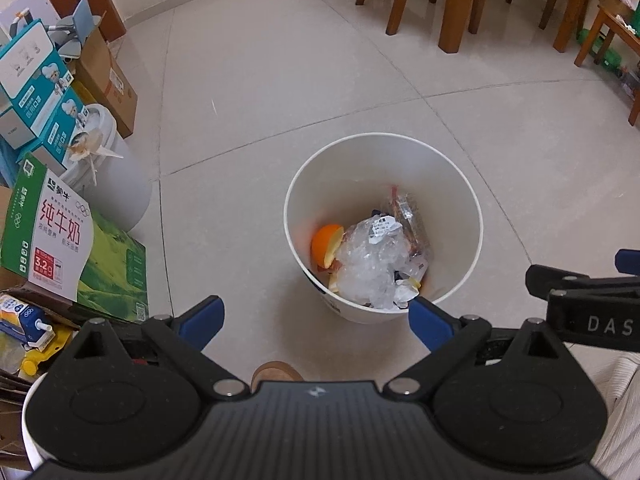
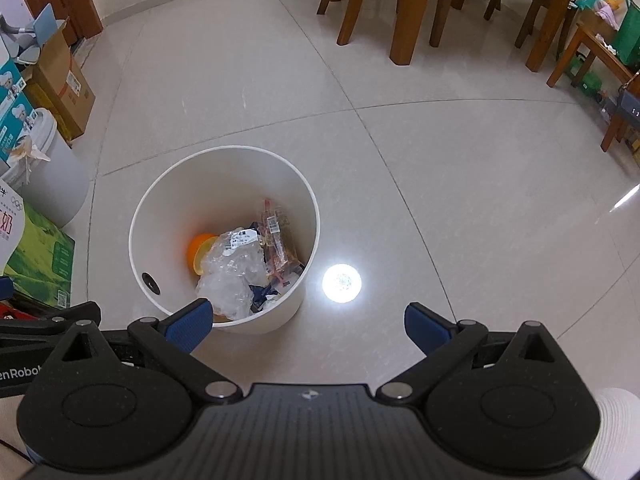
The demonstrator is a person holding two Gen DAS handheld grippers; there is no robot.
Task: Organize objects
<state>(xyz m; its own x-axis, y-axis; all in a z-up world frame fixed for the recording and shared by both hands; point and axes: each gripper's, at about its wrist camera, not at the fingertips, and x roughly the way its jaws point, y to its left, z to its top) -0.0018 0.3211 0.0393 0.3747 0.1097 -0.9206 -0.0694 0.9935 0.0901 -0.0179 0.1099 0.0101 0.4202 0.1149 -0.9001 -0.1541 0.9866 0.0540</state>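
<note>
**Seemingly near the end: rubbish is in the bin**

Your left hand-held gripper point(image 1: 316, 318) and right hand-held gripper point(image 2: 306, 320) are both spread wide, holding nothing. The white bin point(image 1: 440, 184) stands on the floor at the left view's twelve o'clock, already containing orange peel point(image 1: 325, 245) and crumpled plastic point(image 1: 370, 264). Clutter at nine o'clock may remain.

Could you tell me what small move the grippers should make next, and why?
Probably turn the left gripper toward the clutter on its left, for example the milk carton. Both it and the right gripper are open and hold nothing, and the bin already holds peel and plastic wrap, so there seems nothing to drop in now.
</note>
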